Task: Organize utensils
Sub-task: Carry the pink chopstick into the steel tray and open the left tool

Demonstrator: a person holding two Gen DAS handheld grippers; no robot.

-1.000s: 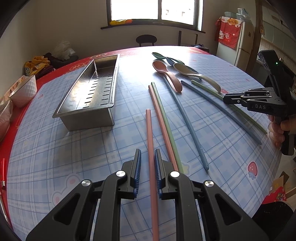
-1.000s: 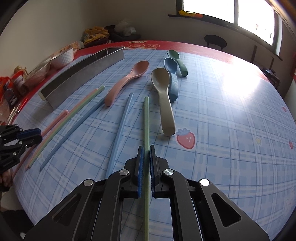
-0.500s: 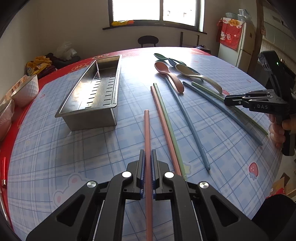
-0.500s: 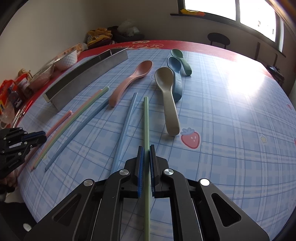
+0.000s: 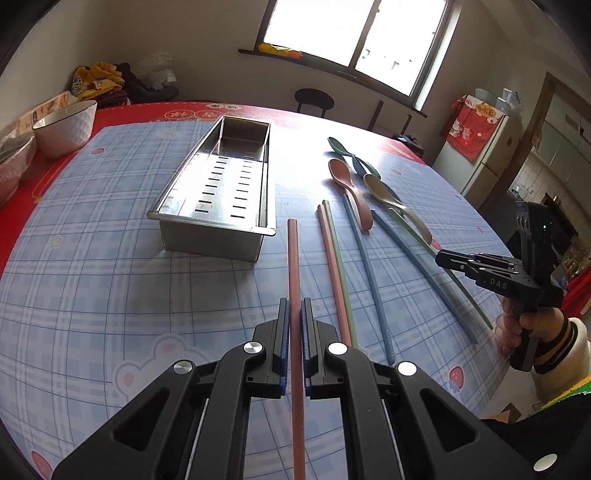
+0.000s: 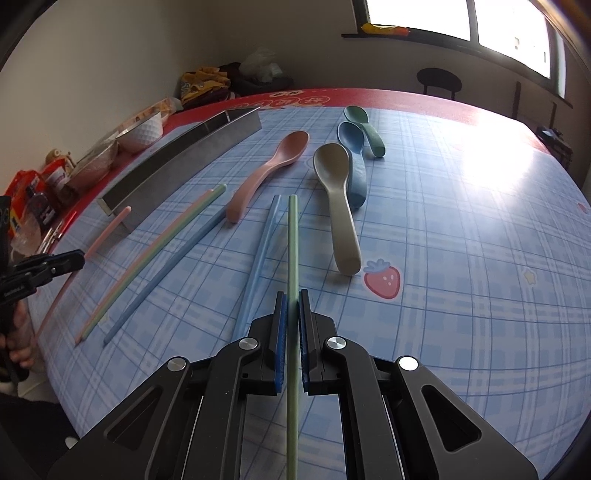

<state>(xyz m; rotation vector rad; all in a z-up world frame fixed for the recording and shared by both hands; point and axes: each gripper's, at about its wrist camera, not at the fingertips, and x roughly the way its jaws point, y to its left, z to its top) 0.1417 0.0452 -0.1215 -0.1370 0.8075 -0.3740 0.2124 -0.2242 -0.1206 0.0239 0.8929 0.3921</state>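
Domestic dining room: round tabletop [image 5: 110, 295] with plaid cloth, refrigerator [image 5: 484, 155] at right, stool [image 5: 314, 99] below window [image 5: 354, 29].

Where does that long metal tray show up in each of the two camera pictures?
Left wrist view: the tray sits left of centre, seen from above, its slotted bottom visible, lying beyond the left gripper.
Right wrist view: the tray lies at upper left, seen side-on as a long grey wall.
Shared landmark: the pink spoon lies to its right in both.
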